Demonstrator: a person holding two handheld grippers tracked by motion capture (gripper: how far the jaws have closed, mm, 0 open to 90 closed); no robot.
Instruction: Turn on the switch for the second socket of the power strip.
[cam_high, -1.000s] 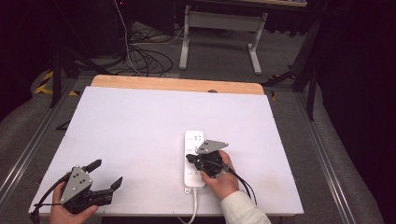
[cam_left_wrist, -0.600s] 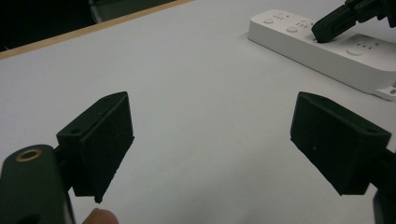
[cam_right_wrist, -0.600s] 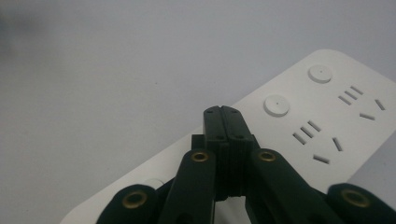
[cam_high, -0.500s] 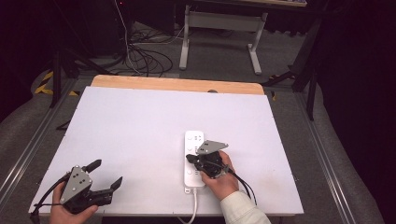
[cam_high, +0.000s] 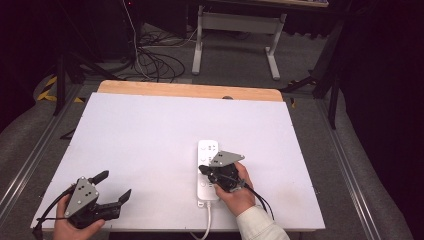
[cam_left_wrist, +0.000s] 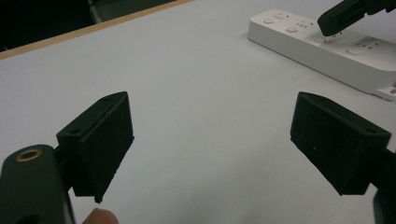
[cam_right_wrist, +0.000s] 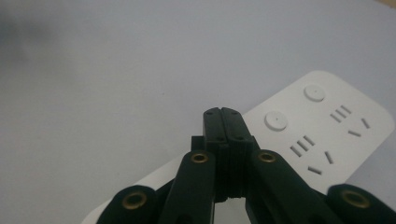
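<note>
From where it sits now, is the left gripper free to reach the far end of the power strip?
Probably yes. The left gripper is open, holds nothing, and only bare table lies between it and the power strip. The right gripper, shut, sits over the strip's middle, leaving the far end uncovered.

Smooth white plastic power strip (cam_high: 208, 170) on a matt white, wood-edged table (cam_high: 150, 130).

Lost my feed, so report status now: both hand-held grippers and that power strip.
Left hand-held gripper open, idle at near-left table corner. Right hand-held gripper shut, tip over power strip button row. Nothing in the way.
</note>
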